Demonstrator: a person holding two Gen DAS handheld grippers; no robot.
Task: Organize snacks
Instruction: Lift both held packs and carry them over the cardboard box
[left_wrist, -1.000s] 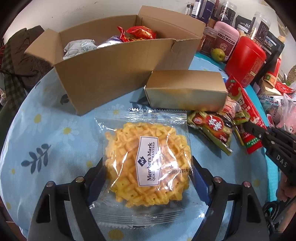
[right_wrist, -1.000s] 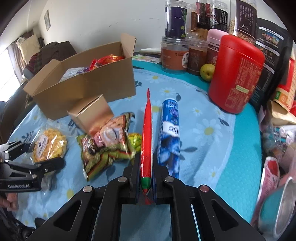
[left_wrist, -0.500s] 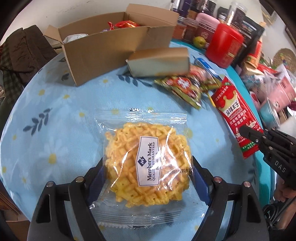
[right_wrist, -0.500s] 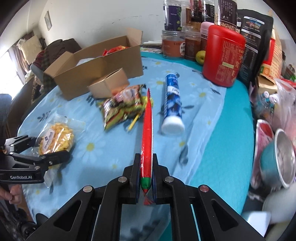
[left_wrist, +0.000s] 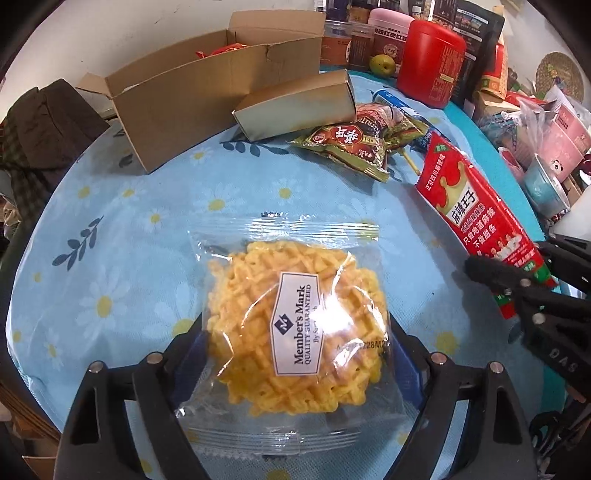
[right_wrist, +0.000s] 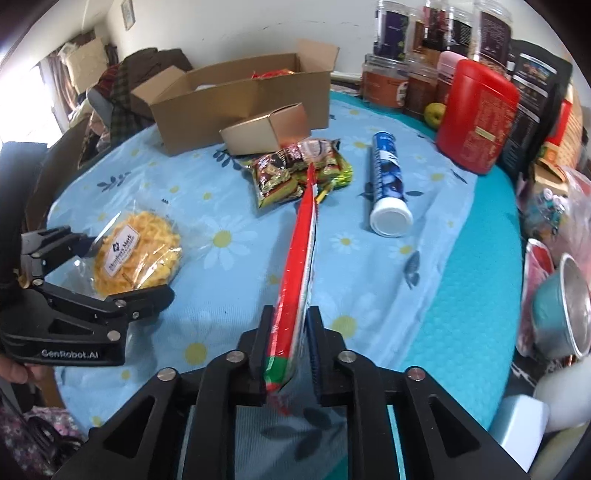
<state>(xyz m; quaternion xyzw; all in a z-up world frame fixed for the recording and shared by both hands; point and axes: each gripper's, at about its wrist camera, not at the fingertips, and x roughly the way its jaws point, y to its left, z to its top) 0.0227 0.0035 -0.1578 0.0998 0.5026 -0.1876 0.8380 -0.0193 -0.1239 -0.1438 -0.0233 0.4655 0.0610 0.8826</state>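
The left gripper (left_wrist: 295, 369) has its jaws set wide and clamped on the sides of a clear plastic packet of yellow lattice crackers with a white "Member's Mark" label (left_wrist: 295, 332); the packet is at the near edge of the round table, which wears a light blue cloth with daisies (left_wrist: 129, 229). The left gripper's jaws have just been opening a little, with the packet between them.

The right gripper (right_wrist: 288, 343) has a long flat red snack packet with a green end (right_wrist: 299, 258) between its jaws, standing on edge. These jaws have just been opening: the left pad lies against the packet, and a narrow gap shows at the right pad. The packet sits toward the near right edge of the table.

Past the middle of the table lies a heap of green and brown foil snack bags (left_wrist: 354, 144), touching a small closed cardboard box (left_wrist: 295, 107). Behind that stands a large open cardboard carton (left_wrist: 207, 92) near the far edge, with red wrappers inside. A blue tube with a white cap (right_wrist: 388, 188) lies right of the heap. A red cylindrical canister (right_wrist: 476, 118) and dark jars stand along the far right edge.
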